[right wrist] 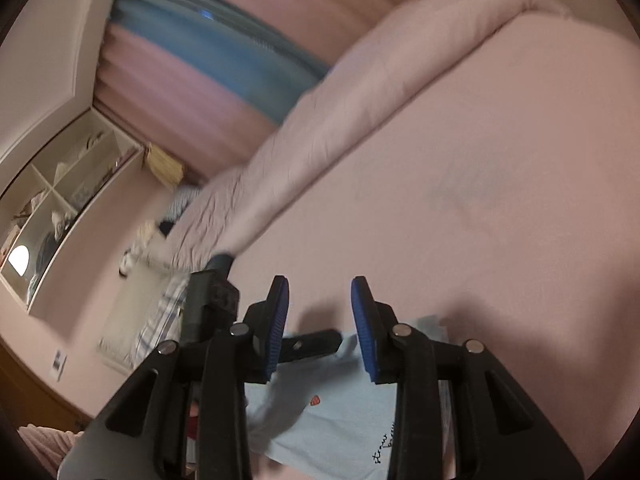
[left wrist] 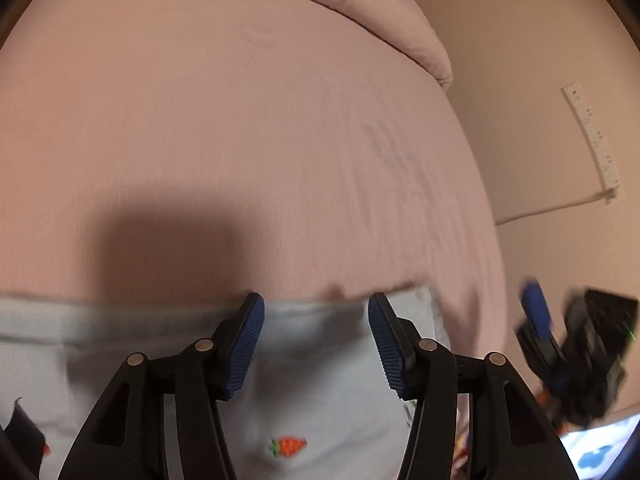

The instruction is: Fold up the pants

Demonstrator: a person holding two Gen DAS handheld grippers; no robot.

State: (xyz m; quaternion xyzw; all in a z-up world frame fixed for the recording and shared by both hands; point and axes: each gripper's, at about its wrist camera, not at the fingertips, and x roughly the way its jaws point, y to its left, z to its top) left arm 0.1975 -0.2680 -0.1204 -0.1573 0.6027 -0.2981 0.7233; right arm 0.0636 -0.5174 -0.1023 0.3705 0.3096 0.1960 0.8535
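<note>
Light blue pants (left wrist: 316, 364) with small strawberry prints lie flat on the pink bed sheet (left wrist: 240, 140). My left gripper (left wrist: 316, 312) is open and empty, its jaws spread just above the pants' far edge. The right gripper shows at the right of the left wrist view (left wrist: 536, 316), blurred. In the right wrist view my right gripper (right wrist: 320, 296) is open and empty above a corner of the pants (right wrist: 332, 416), which carry a strawberry print and dark script. The left gripper's black finger (right wrist: 312, 344) lies on the pants there.
A rolled pink duvet (right wrist: 400, 60) lies along the bed's far side. The bed's right edge drops to a pale floor (left wrist: 540, 120). Pink and blue curtains (right wrist: 208, 52), a white shelf unit (right wrist: 60, 200) and a striped rug (right wrist: 160, 320) are beyond the bed.
</note>
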